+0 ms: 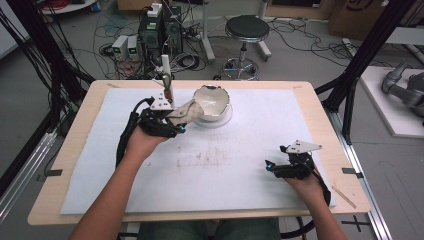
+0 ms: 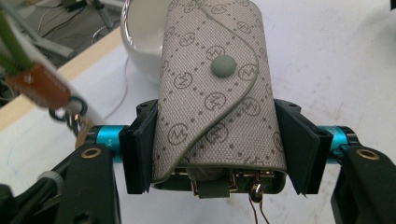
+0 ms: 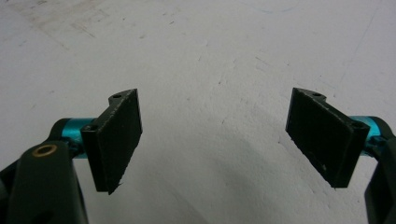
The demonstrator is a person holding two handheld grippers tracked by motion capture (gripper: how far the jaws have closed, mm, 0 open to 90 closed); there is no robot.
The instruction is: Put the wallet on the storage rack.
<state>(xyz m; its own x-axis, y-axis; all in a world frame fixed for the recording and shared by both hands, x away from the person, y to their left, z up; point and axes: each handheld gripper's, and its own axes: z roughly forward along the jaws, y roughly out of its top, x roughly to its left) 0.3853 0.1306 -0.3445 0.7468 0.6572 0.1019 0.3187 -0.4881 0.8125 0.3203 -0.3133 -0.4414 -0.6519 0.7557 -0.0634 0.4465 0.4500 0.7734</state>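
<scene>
The left hand-held gripper (image 2: 215,154) clamps a grey monogrammed fabric key pouch (image 2: 215,88) beside a glossy white bowl (image 1: 212,102) near the bench's far edge; the right hand-held gripper (image 3: 215,140) rests, jaws apart.

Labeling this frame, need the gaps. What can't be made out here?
- Pouch contents: left gripper view, snapped flap covers them.
- Pouch's near end: left gripper view, cut off by the bottom edge.
- Bowl inside: left gripper view, pouch and top edge hide most.
- Orange tag: left gripper view, blurred.
- Right gripper fingers: high view, too small.
</scene>
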